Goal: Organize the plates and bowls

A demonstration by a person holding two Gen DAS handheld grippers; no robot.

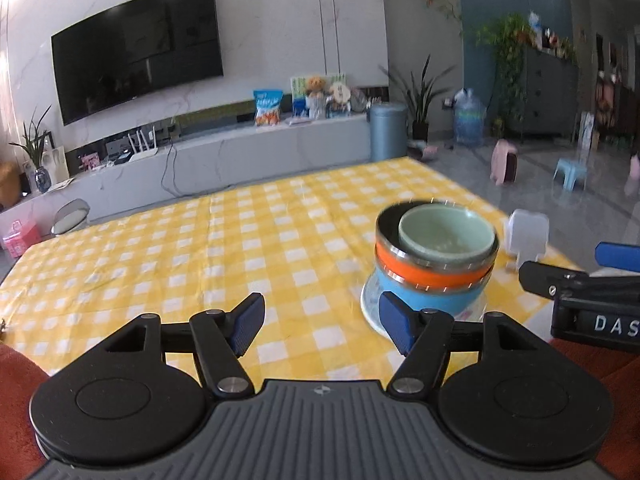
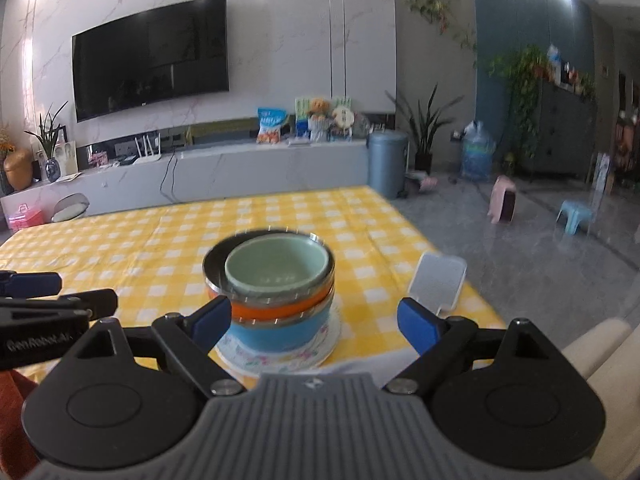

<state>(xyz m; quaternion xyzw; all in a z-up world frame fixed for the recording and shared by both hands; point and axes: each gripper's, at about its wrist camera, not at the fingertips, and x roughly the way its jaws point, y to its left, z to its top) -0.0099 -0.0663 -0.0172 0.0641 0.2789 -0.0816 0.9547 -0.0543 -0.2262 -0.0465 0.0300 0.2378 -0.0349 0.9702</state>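
On the left of the yellow checked table (image 1: 160,264) there is nothing but cloth. The left gripper (image 1: 320,322) hangs over that bare part. Its two blue pads are wide apart, with nothing between them.

A little to the right stands the stack. At the bottom is a flowered plate (image 2: 280,356). On it sits a blue bowl (image 2: 276,334), then an orange bowl (image 2: 272,310) with shiny metal rims, and a small green bowl (image 2: 278,270) nests on top. The green bowl sits a bit off to one side and looks slightly tipped.

The right gripper (image 2: 314,322) is just in front of the stack, near the table's close edge. Its fingers are spread apart too, and they hold nothing. The left pad (image 2: 210,320) is close by the orange and blue bowls, but I cannot tell if it touches them.

Further right, a clear plastic lid (image 2: 438,282) leans on the table, apart from the stack.

I think the stack is tall and could wobble. The plate and green bowl look like they could break. The metal rims may be slippery. It seems best to lift one bowl at a time by pinching its rim, top bowl first, or to hold the plate low with both grippers.
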